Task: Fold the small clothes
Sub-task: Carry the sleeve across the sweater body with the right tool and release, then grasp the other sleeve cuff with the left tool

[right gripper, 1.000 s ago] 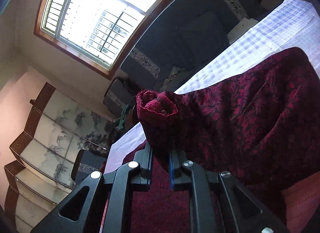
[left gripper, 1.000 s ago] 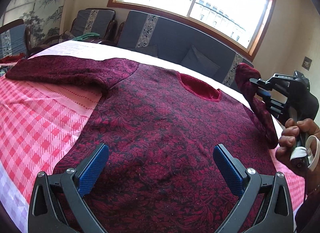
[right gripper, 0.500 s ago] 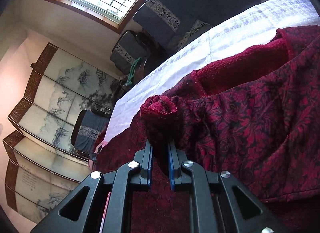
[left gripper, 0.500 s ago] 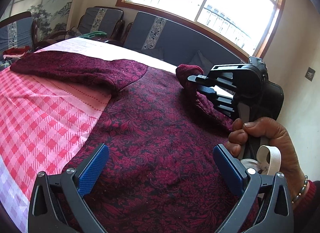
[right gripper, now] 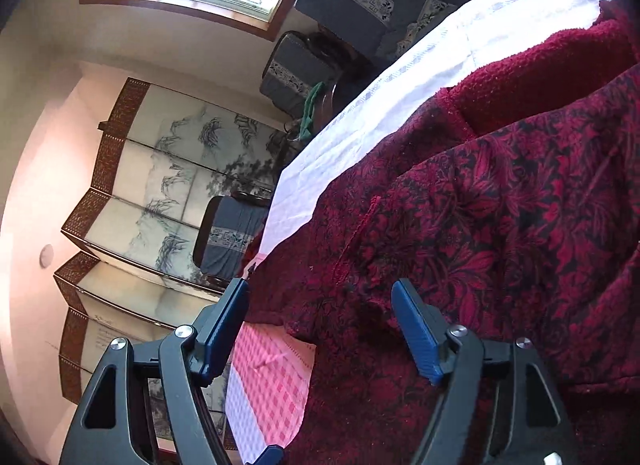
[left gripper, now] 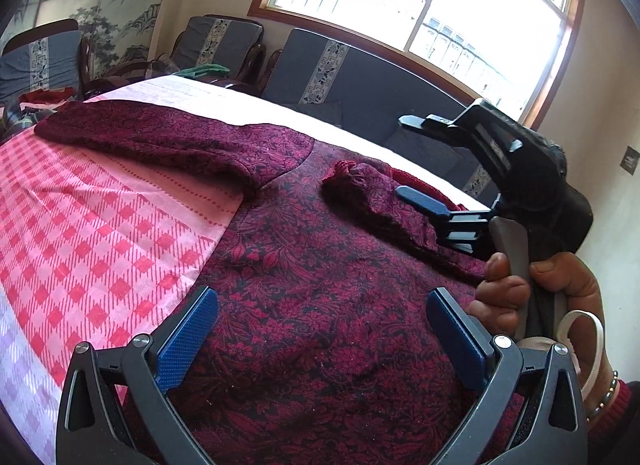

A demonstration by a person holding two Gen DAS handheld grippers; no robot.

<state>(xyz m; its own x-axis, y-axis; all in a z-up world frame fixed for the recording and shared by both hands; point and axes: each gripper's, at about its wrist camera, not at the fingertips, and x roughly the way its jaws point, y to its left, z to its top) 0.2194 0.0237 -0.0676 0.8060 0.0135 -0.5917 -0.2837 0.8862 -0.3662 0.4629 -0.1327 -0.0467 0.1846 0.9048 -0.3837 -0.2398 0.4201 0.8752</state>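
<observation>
The dark red patterned sweater (left gripper: 320,285) lies flat on the checked cloth of the desk (left gripper: 80,233), its right sleeve (left gripper: 372,193) folded in across the chest while the left sleeve (left gripper: 160,137) is still spread out to the side. The sleeve fold seems just laid: the right hand-held gripper (left gripper: 408,157), turned on its side in the person's hand (left gripper: 532,297), is opening, the sleeve no longer pinched between its jaws. The left hand-held gripper (left gripper: 320,329) hovers released over the hem, and the next move likely calls for it to bring the left sleeve across.
</observation>
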